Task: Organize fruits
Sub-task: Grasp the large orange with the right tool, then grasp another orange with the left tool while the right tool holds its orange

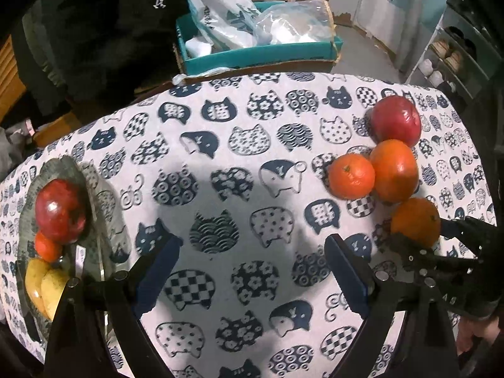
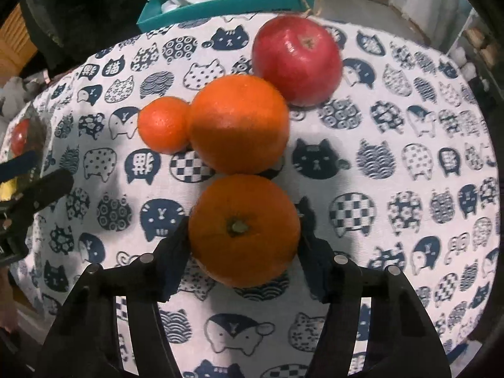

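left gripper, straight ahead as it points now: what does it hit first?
Most likely just the cat-print tablecloth. The left gripper is open, nothing between its fingers; the glass plate and oranges lie off to either side. Depth is uncertain.

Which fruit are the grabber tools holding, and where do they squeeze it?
The right tool is shut on the nearest orange, one pad on each side of its widest part, stem end facing the camera. The left tool is open over the tablecloth, holding nothing.

left gripper point(image 1: 252, 271): black frame, dark blue pads, silver round screws
right gripper point(image 2: 244, 249): black arms, dark blue pads, silver screws
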`<state>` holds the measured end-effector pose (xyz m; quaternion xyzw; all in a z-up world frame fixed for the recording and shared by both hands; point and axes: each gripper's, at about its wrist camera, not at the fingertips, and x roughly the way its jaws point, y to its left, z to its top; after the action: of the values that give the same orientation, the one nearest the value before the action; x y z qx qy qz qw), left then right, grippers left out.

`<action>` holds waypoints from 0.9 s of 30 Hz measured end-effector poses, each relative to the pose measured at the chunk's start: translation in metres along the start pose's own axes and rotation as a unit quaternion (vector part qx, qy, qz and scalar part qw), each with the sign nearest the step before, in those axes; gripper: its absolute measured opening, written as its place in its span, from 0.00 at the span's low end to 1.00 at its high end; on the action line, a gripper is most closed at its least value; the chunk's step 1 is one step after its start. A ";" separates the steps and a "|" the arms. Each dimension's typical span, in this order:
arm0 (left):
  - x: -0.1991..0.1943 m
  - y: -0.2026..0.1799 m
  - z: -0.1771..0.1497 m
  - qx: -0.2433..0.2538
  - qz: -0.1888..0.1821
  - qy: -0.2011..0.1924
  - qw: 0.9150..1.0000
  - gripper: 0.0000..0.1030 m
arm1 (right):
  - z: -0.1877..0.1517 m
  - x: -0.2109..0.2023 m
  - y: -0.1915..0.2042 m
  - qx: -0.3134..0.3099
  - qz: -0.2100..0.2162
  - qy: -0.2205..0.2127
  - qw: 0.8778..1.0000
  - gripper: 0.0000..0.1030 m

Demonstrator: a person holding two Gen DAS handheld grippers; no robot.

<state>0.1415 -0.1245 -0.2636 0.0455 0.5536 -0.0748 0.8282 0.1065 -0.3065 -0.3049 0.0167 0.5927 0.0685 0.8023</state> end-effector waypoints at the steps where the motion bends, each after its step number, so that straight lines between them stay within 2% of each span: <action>1: 0.001 -0.002 0.002 0.001 -0.004 -0.001 1.000 0.92 | -0.001 -0.003 -0.002 0.000 -0.002 -0.003 1.000 0.61; 8: 0.010 -0.023 0.017 0.026 -0.018 -0.006 0.999 0.92 | 0.005 -0.019 -0.029 0.027 -0.026 -0.029 0.999 0.61; 15: 0.023 -0.044 0.027 0.066 -0.021 -0.008 0.998 0.92 | 0.015 -0.030 -0.063 0.067 -0.015 -0.046 0.997 0.61; 27: 0.045 -0.061 0.034 0.091 -0.040 -0.004 0.995 0.92 | 0.018 -0.027 -0.078 0.094 -0.003 -0.046 0.994 0.61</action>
<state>0.1783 -0.1933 -0.2918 0.0987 0.5428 -0.1579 0.8190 0.1235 -0.3865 -0.2825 0.0933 0.5588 0.0090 0.8240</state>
